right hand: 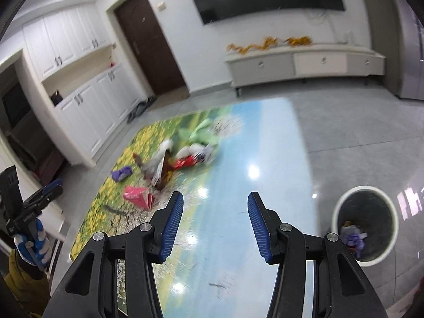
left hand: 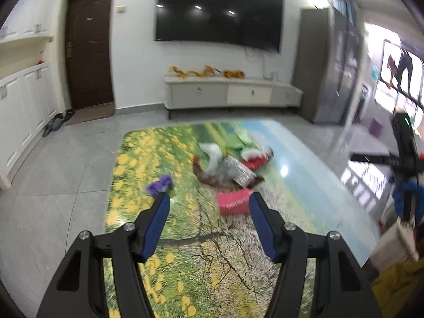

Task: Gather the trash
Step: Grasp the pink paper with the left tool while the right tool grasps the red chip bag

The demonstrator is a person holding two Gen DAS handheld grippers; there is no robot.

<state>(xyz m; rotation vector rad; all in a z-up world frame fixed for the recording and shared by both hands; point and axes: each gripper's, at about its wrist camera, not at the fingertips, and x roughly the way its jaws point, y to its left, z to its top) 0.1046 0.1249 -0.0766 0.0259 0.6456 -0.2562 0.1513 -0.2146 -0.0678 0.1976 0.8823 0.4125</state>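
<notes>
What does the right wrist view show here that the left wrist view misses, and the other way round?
Only the right wrist view shows the waste bin on the grey floor, with wrappers already inside, and the right gripper, open and empty. Only the left wrist view shows the left gripper, also open and empty, and the tall grey cabinet. Both show the printed mat, the pink packet, the purple wrapper and the trash pile.

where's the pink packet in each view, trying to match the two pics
Left wrist view: the pink packet lies just below centre on the flowered table mat, close by the tip of the right-hand finger.
Right wrist view: the pink packet lies left of centre, beyond the left-hand finger.
Shared landmark: the purple wrapper, left of the packet in both views.
</notes>
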